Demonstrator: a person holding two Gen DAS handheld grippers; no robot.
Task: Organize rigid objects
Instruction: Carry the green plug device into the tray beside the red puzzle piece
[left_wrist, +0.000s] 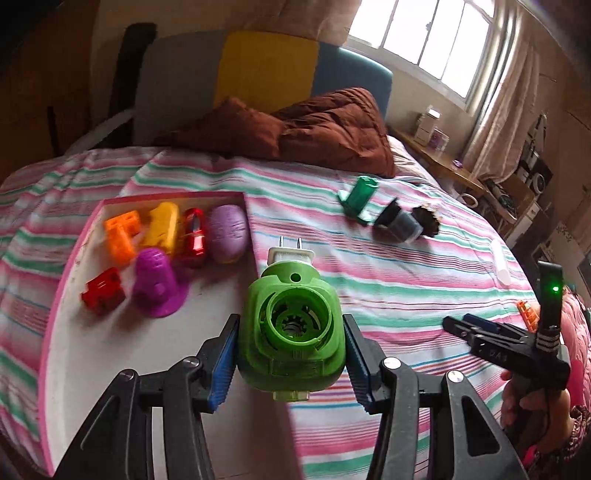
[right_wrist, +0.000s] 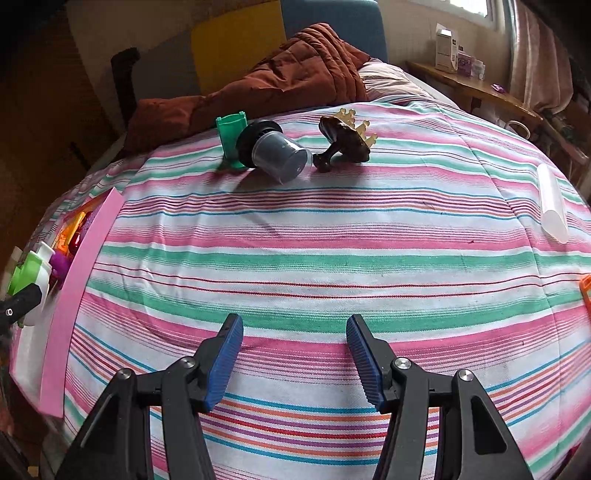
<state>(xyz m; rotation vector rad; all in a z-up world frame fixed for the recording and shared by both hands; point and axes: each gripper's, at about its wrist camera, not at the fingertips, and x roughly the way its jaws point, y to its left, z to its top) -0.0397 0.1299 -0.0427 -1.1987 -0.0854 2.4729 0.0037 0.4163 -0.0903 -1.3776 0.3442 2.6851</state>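
The left gripper (left_wrist: 291, 354) is clamped on a green plug-in device (left_wrist: 291, 328), its blue pads pressed to the two flanks of the body. The device's long axis runs straight ahead along the fingers, white plug end and two prongs pointing away, the round open socket facing the camera. It hangs right over the near right wall of the pink-rimmed box (left_wrist: 79, 258): the box floor spreads out to the left and ahead, the striped bed cover (left_wrist: 388, 295) to the right. So the coming move, as I judge it, is a short carry leftward and forward, then down onto the bare white floor nearer than the purple cone (left_wrist: 157, 282).

Deeper in the box lie an orange block (left_wrist: 122, 234), a yellow piece (left_wrist: 162, 229), a red shiny piece (left_wrist: 194, 236), a lilac oval (left_wrist: 227, 232) and a red block (left_wrist: 103, 295).

The right gripper (right_wrist: 295, 363) stands with jaws apart and nothing between them, above bare bed cover. Well ahead of it lie a green tube (right_wrist: 231, 142), a grey cup with black lid (right_wrist: 275, 151) and a brown toothed knob (right_wrist: 345, 142); a white cylinder (right_wrist: 552, 203) lies off to its right. These are this hand's to fetch, being well apart from the left one.
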